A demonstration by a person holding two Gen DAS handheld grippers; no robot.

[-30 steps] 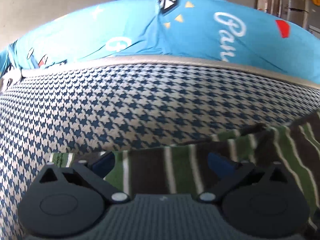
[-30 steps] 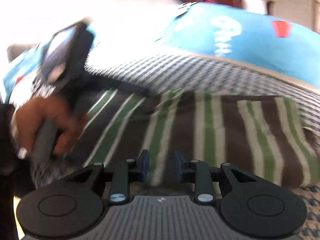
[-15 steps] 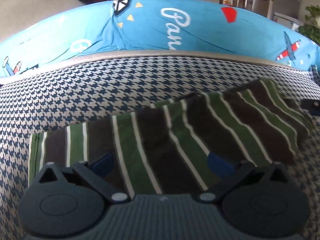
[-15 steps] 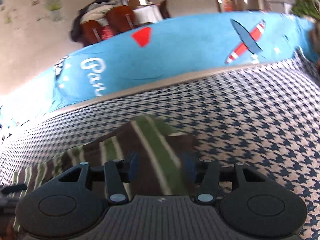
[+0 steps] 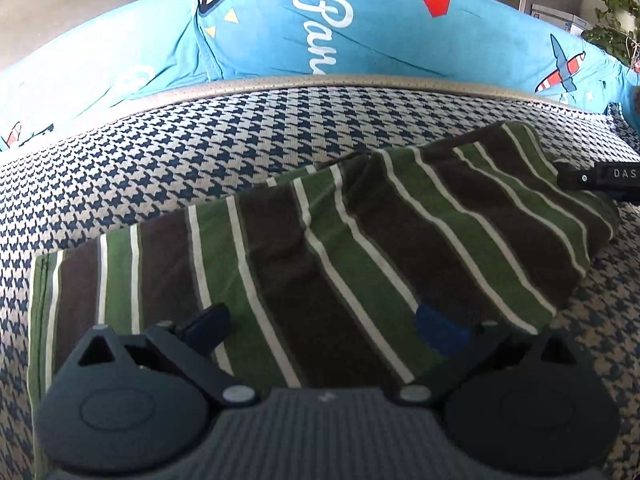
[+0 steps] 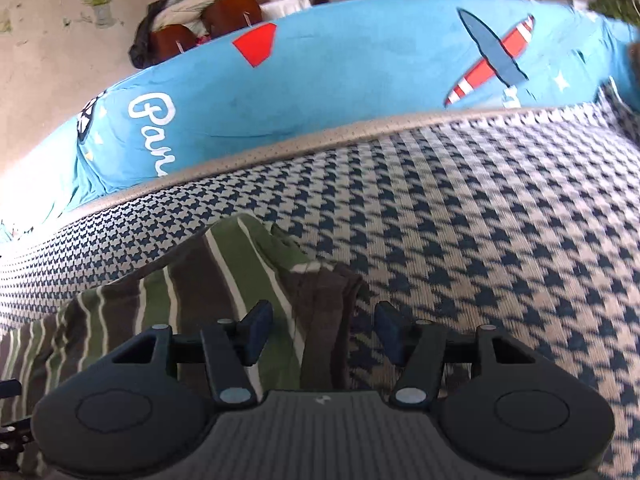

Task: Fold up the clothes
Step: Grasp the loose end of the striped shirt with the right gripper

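While jaws open, right gripper [image 6: 322,328] hides striped garment [image 6: 224,280] edge, blurred

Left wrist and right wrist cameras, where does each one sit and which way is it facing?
Left wrist: on the left claw, angled down over the striped garment; open fingers show.
Right wrist: on the right claw, over the garment's end; its jaws are opening.
Both share the garment, houndstooth cover and blue cushion.
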